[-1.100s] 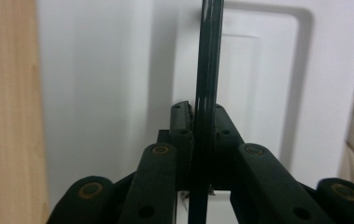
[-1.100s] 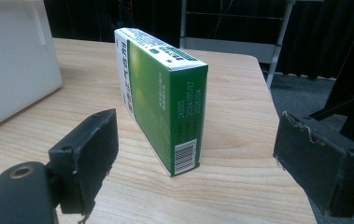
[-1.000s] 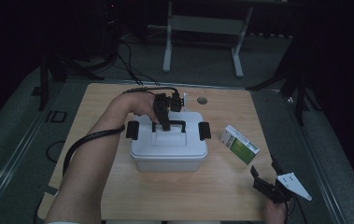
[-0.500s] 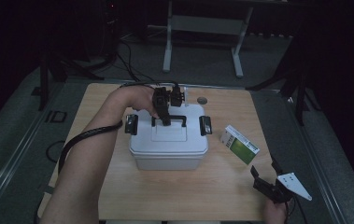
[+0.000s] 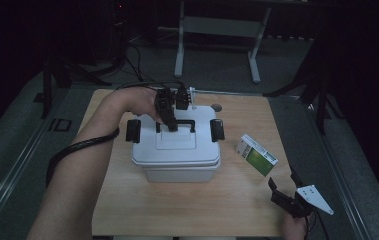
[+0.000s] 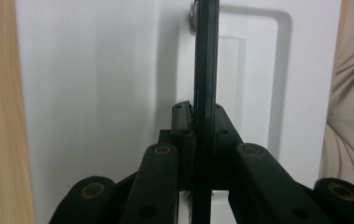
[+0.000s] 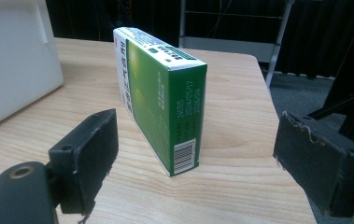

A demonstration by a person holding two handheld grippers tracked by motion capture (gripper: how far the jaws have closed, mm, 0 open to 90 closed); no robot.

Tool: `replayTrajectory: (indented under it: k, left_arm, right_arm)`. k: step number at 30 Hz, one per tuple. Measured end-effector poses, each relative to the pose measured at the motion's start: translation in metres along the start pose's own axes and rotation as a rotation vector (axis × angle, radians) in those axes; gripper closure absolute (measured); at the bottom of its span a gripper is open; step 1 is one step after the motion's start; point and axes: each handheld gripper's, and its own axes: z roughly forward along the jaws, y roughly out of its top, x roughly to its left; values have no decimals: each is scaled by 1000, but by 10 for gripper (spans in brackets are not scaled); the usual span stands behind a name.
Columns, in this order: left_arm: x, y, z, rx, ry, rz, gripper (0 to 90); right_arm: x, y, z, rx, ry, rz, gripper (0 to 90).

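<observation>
A: What is sitting nearest, at the bottom of the high view?

B: The right gripper (image 5: 286, 194) is resting at the lower right, near the front edge of the wooden worktop (image 5: 227, 200). Its fingers (image 7: 88, 149) are standing wide apart and are holding nothing.

A: And what is lying in front of it?

B: A green and white carton (image 5: 256, 154) is standing on its long narrow side, a little above the gripper in the frame and apart from it. In the right gripper view the carton (image 7: 163, 93) is showing between the two fingers but farther off, with a barcode on its near end.

A: What is taking the middle of the frame?

B: A white box (image 5: 176, 150) with a lid is sitting at the centre of the worktop, just left of the carton and not touching it. A black latch (image 5: 133, 130) is showing on its left side and another one (image 5: 217, 130) on its right side.

A: Where is the left gripper?

B: The left gripper (image 5: 169, 121) is reaching over the lid from the upper left. Its fingers (image 6: 181, 123) are pressing closed on the black handle (image 5: 187, 122) of the lid. In the left gripper view the handle (image 6: 206, 70) is running as a dark bar straight up between them.

A: And beyond the box?

B: A small dark round thing (image 5: 217, 107) is lying near the far edge of the worktop; I cannot tell what it is.
</observation>
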Motion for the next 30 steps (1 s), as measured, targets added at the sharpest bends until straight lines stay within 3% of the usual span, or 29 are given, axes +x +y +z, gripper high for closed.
replayTrajectory:
  k: [13, 30]
  left_arm:
    - [-9, -36, -12, -25, 8, -56, 842]
    - [-23, -98, -16, -45, 19, -161, 841]
  right_arm:
    - [1, 0, 1, 4, -5, -6, 134]
    - [1, 0, 1, 11, -11, -9, 134]
